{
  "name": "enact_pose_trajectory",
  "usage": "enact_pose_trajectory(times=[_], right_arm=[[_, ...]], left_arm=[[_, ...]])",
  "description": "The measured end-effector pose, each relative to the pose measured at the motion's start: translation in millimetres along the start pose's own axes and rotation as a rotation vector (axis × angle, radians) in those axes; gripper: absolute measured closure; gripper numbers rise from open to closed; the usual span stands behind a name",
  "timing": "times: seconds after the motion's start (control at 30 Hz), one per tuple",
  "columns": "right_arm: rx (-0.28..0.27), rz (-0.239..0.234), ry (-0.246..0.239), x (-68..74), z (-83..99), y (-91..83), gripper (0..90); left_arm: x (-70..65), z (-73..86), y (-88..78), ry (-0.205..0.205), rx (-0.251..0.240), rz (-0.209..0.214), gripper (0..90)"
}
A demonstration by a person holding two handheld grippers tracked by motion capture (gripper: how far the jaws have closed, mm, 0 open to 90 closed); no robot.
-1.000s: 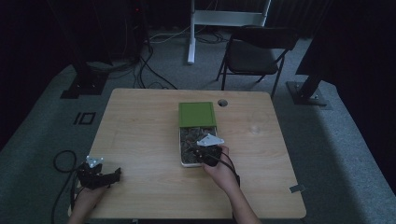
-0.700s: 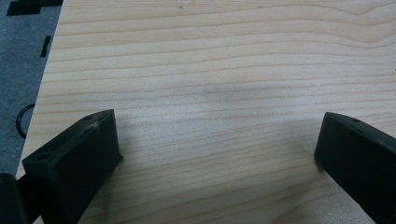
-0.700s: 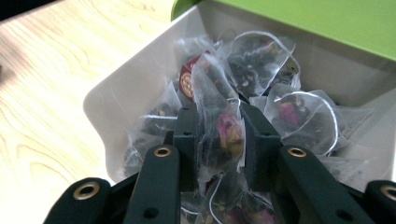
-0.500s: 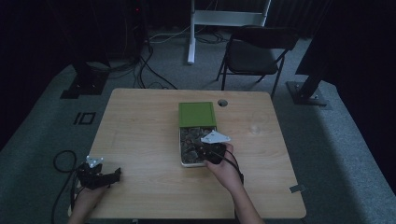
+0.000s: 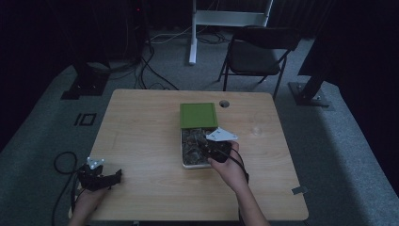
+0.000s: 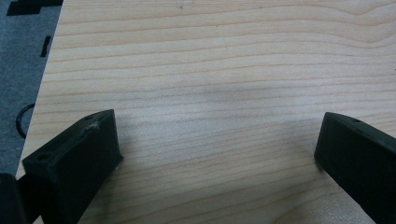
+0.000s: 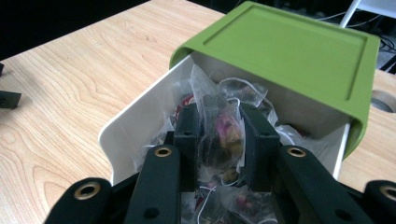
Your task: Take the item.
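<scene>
Your right gripper (image 7: 218,135) has its two black jaws clamped on a tea bag (image 7: 219,128), a see-through sachet with dried pink buds inside, pinched at its middle with its pointed top sticking up above the pads. It hangs over the white box (image 7: 135,121), which is packed with more sachets (image 7: 254,100) of the same kind (their strings loop among them). The box's green lid (image 7: 289,46) is slid back and covers the far half. In the high view, the box (image 5: 184,162) sits near the middle of the wooden table (image 5: 141,132), and your right hand (image 5: 225,160) is just at its right edge. Your left gripper (image 6: 215,154) rests at the table's near left corner, well apart from the box, jaws spread wide over bare wood with nothing between them.
</scene>
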State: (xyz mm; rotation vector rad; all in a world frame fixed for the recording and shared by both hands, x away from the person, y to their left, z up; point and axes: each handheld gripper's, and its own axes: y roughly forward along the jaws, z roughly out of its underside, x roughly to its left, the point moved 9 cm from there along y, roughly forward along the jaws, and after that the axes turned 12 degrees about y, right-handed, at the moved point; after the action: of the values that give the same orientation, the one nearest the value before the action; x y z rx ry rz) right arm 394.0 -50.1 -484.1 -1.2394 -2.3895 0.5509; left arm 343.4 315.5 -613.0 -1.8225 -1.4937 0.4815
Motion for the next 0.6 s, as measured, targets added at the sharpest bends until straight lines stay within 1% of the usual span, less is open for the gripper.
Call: enact_pose_trajectory(times=[0.13,0.27,0.43,0.6], right_arm=[[-0.020,0.000,-0.004,-0.3,-7.3,-3.7,71.5],[-0.039,-0.005,0.005,-1.9,-13.6,-7.3,71.5],[-0.051,-0.007,0.008,-5.5,-17.5,-10.3,71.5],[-0.066,-0.008,0.032,-10.9,-21.0,-13.4,71.6]], left_arm=[[-0.2,0.0,0.0,-0.002,-0.001,0.000,0.5],[-0.3,0.0,0.0,-0.003,0.000,0.001,0.5],[-0.2,0.0,0.0,-0.002,0.000,0.001,0.5],[-0.2,0.0,0.0,-0.002,0.000,0.001,0.5]])
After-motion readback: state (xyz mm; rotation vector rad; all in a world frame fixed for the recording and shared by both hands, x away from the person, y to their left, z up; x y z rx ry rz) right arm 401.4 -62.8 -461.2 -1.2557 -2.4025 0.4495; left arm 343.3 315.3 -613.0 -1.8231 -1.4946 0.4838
